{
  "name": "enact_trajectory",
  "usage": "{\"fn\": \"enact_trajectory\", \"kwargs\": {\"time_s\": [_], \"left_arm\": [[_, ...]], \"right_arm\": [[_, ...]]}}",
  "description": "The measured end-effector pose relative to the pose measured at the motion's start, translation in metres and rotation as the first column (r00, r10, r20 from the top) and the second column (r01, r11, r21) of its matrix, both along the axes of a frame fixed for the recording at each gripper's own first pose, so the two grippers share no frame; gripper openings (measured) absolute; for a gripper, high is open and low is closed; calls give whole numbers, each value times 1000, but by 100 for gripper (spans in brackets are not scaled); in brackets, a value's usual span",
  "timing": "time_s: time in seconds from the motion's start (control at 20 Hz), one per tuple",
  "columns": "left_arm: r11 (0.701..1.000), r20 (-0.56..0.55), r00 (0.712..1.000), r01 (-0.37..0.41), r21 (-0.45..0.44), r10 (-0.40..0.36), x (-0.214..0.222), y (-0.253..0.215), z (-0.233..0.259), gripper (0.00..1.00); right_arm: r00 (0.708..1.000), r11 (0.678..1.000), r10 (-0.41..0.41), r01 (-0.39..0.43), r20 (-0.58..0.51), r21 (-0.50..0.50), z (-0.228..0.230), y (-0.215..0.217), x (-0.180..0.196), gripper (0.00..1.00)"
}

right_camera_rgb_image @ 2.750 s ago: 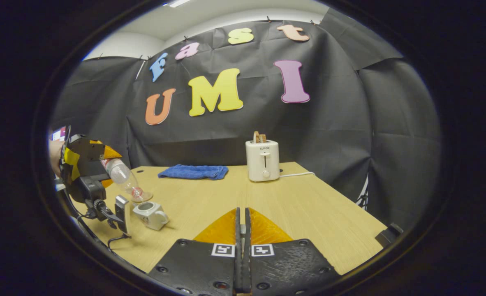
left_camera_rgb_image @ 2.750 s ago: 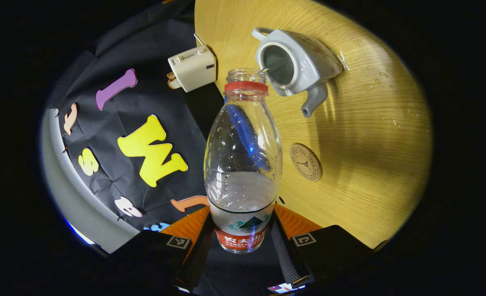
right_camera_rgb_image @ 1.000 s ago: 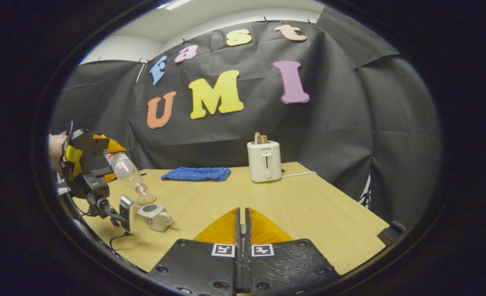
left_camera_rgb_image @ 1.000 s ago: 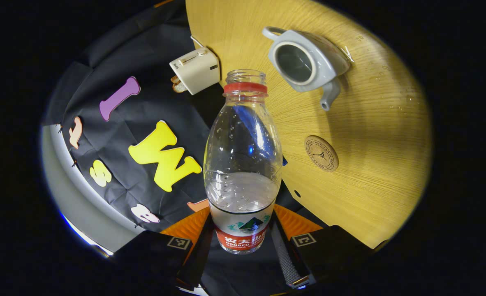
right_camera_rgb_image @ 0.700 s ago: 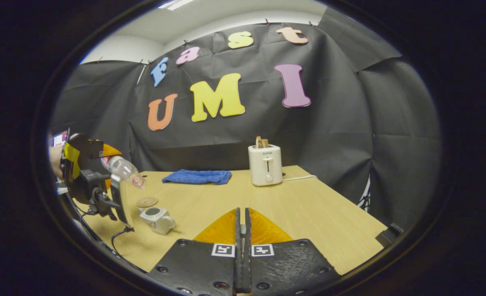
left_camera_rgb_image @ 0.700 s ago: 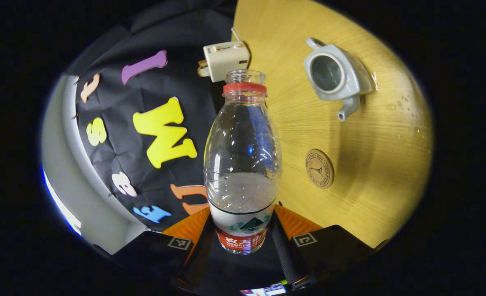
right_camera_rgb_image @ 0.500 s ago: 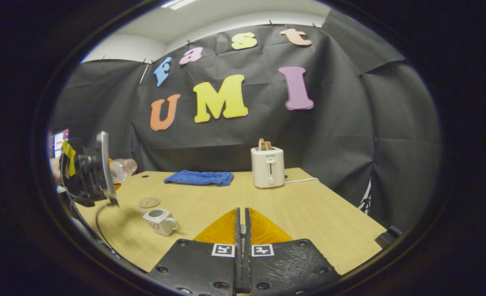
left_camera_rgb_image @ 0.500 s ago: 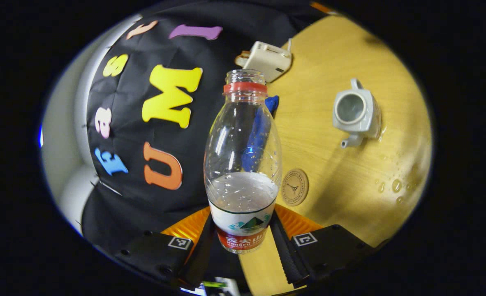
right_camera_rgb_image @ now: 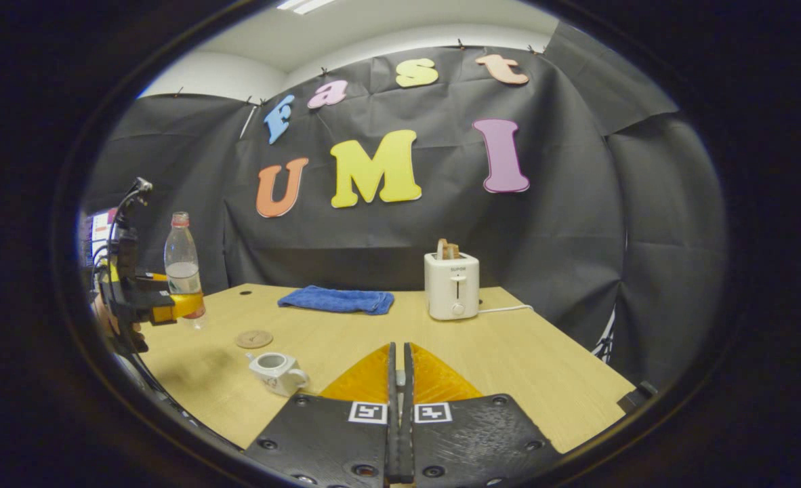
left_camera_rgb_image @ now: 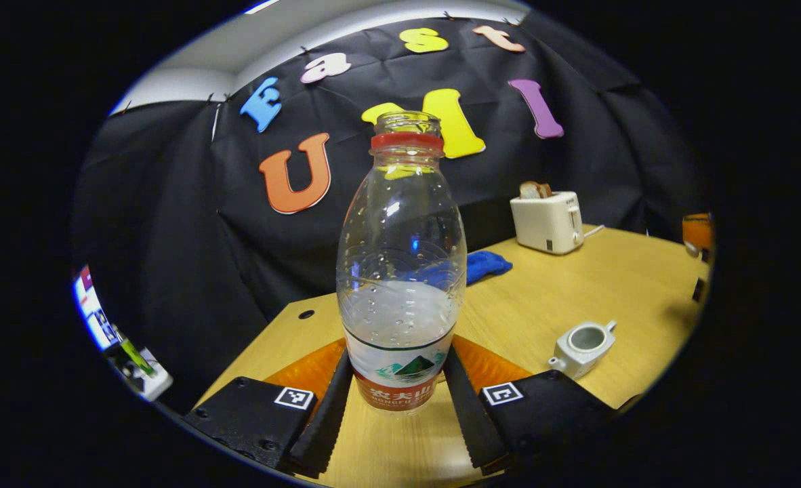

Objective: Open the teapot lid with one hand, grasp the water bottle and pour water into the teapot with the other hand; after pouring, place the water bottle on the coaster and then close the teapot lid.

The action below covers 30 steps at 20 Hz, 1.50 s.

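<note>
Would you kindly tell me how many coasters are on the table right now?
1. The coaster lies flat on the table, between the upright water bottle held in the left gripper and the open teapot. Others may be hidden.

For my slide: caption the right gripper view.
Left claw holds water bottle upright above coaster; teapot open.

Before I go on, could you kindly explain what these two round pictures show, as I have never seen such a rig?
A person holds two hand-held grippers, each with a fisheye camera looking along its fingers. In the left gripper view, the left gripper clamps an upright, uncapped water bottle, partly full. In the right gripper view, the right gripper is shut on nothing. On the wooden table are a lidless teapot, a round coaster, a blue cloth and a toaster.
</note>
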<state>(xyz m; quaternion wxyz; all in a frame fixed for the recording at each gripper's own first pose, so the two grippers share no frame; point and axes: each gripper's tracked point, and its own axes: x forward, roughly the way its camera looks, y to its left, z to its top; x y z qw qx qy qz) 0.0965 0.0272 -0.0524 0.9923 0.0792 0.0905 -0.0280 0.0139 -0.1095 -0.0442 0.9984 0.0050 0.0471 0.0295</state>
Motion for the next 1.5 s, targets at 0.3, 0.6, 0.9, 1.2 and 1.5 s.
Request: {"fn": "enact_trajectory", "kwargs": {"time_s": [0.3, 0.6, 0.9, 1.2, 1.5], "left_arm": [[983, 32, 999, 30, -182, -25, 29, 3, 7, 75], [975, -26, 997, 62, -214, -69, 68, -7, -21, 80], [974, -80, 993, 70, -218, -89, 99, -15, -53, 77], [972, -106, 990, 69, -223, -95, 109, -17, -67, 79], [970, -107, 989, 79, -229, -106, 107, -20, -68, 81]], "right_arm": [[1000, 1000, -1, 1, -28, 2, -14, 3, -1, 0], [998, 1000, 1, -1, -56, 2, -26, 5, 5, 0], [996, 1000, -11, 11, -87, -5, -38, 1, 10, 0], [995, 1000, -22, 20, -99, -14, -42, -4, 13, 0], [995, 1000, -19, 17, -100, -20, -42, 0, 14, 0]]}}
